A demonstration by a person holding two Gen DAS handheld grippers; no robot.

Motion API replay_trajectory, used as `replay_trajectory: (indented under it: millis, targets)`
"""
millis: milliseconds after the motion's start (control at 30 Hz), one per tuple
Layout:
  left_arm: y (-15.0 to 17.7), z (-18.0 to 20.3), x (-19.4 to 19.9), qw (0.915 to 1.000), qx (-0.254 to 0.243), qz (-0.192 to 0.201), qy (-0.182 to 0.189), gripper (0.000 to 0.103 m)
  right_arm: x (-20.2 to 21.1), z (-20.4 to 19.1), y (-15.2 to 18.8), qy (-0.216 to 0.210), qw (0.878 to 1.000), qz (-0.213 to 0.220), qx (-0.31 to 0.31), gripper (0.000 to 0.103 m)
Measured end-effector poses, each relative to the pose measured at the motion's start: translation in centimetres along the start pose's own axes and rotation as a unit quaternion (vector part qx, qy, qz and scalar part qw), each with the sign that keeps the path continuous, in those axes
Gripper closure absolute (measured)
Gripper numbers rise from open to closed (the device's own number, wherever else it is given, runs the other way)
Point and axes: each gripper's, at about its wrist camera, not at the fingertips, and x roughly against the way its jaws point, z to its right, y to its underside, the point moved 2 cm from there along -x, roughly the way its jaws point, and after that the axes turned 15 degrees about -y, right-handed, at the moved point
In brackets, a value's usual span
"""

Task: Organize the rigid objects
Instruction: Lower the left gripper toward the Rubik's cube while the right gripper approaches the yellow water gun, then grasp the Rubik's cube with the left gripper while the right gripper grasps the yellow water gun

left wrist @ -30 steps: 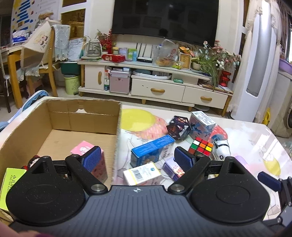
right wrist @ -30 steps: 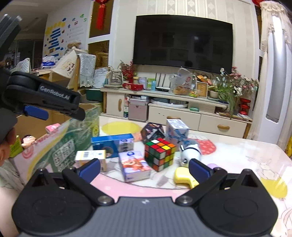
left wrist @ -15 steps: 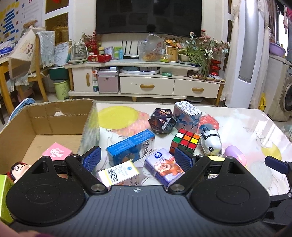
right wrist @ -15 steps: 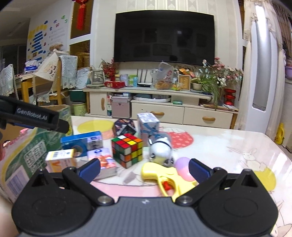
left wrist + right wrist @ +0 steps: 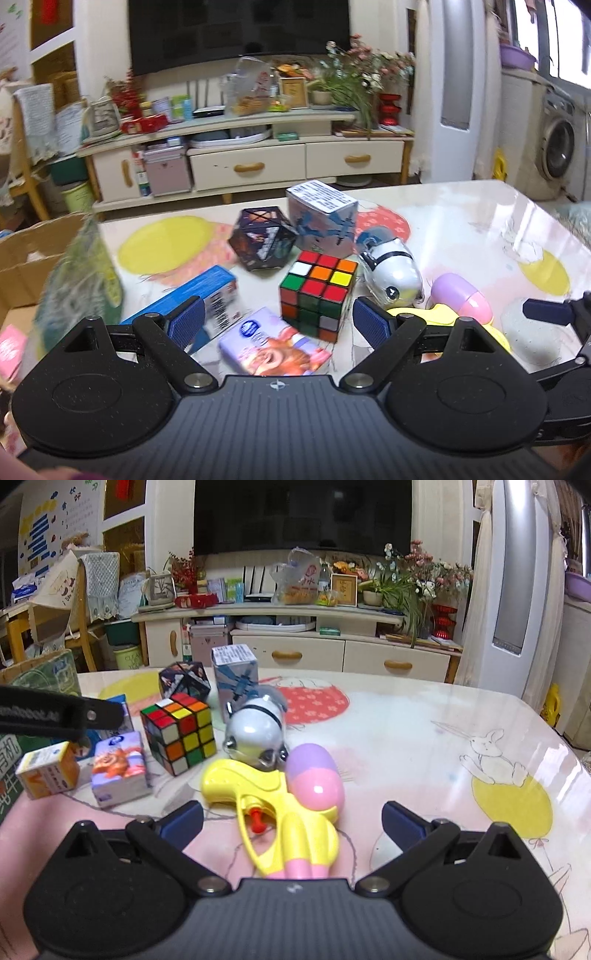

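So the thing that matters here is the yellow water pistol (image 5: 280, 812) — it's lying flat on the table (image 5: 424, 738) right in front of the right hand-held gripper (image 5: 291, 818), basically sitting in the gap between the two blue pads. Its long axis runs roughly away from the camera and a bit to the left, barrel end pointing off toward the Rubik's cube (image 5: 179, 734), handle end tucked in close under the right wrist view. The pink and purple egg (image 5: 314, 779) is touching it on the right side, with the white toy animal (image 5: 256, 734) just behind. The right one is clearly the nearer of the two, wide open, holding nothing, low and level over the table. The left hand-held gripper (image 5: 277, 325) is also wide open and empty, hovering nearer the cube and the purple tissue pack (image 5: 273, 347), with the cardboard box (image 5: 22, 254) off to its left — that's where stuff seems to be going, I'd guess. If the right one goes for the pistol, the egg leaning on it could get knocked.
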Motion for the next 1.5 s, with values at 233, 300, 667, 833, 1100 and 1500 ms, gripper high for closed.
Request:
replay_trajectory:
  millis: [233, 300, 667, 833, 1100, 1500]
  targets:
    - [-0.2, 2.6, -2.1, 0.999, -0.038, 0.021, 0.014, 0.0, -0.8, 0.2, -0.1, -0.016, 1.0, -0.015, 0.014, 0.001]
    - [-0.3, 3.1, -2.6, 0.9984, -0.048, 0.023, 0.019, 0.0, -1.0, 0.3, -0.1, -0.019, 0.999, -0.019, 0.02, 0.001]
    - [-0.5, 4.0, -5.4, 0.9979, -0.053, 0.02, 0.032, 0.0, -2.1, 0.4, -0.3, -0.028, 0.999, -0.026, 0.031, 0.001]
    - [-0.5, 3.9, -6.6, 0.9983, -0.048, 0.004, 0.033, 0.004, -2.6, 0.7, -0.4, -0.029, 0.999, -0.026, 0.032, 0.001]
    - [-0.6, 4.0, -7.2, 0.9986, -0.039, -0.006, 0.036, 0.033, -3.0, 0.8, -0.3, -0.025, 0.999, -0.029, 0.028, 0.015]
    - [-0.2, 4.5, -6.0, 0.9997, -0.014, -0.011, 0.015, 0.038, -3.0, 1.0, 0.0, -0.035, 0.999, -0.032, 0.019, 0.027]
